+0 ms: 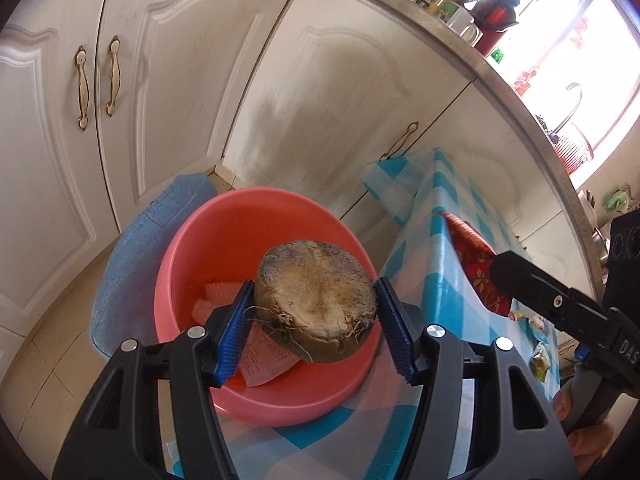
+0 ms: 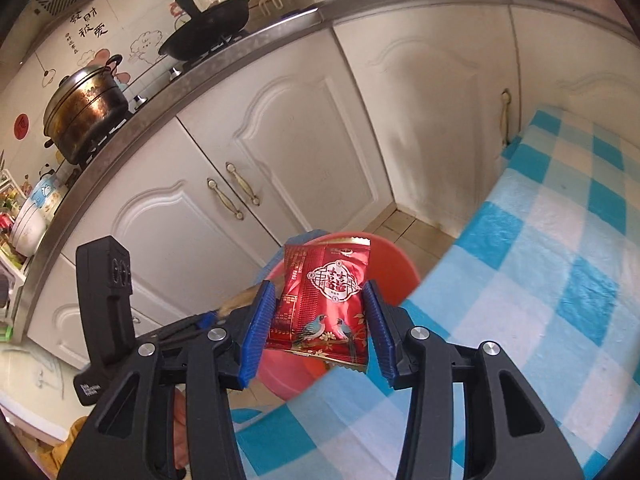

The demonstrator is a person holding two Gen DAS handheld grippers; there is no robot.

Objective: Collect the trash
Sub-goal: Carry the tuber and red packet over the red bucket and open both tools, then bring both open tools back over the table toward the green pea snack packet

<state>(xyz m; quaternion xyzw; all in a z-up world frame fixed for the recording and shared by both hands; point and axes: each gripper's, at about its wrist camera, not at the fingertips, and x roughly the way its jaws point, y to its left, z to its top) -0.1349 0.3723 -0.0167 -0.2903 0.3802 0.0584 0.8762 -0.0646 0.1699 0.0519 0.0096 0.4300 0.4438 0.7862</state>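
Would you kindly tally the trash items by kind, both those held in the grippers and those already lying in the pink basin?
Vegetable stumps: 1, held in the left gripper as a root stump.
Red wrappers: 1, between the right gripper's fingers, red wrapper.
Pale scraps in the pink basin: 2, white netting and printed packet.
Total: 4

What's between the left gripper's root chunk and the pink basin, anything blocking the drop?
Nothing visible. The root chunk is clamped in the left gripper directly over the open pink basin, which holds only some paper scraps. The right gripper, with its red packet, is off to the side, by the basin.
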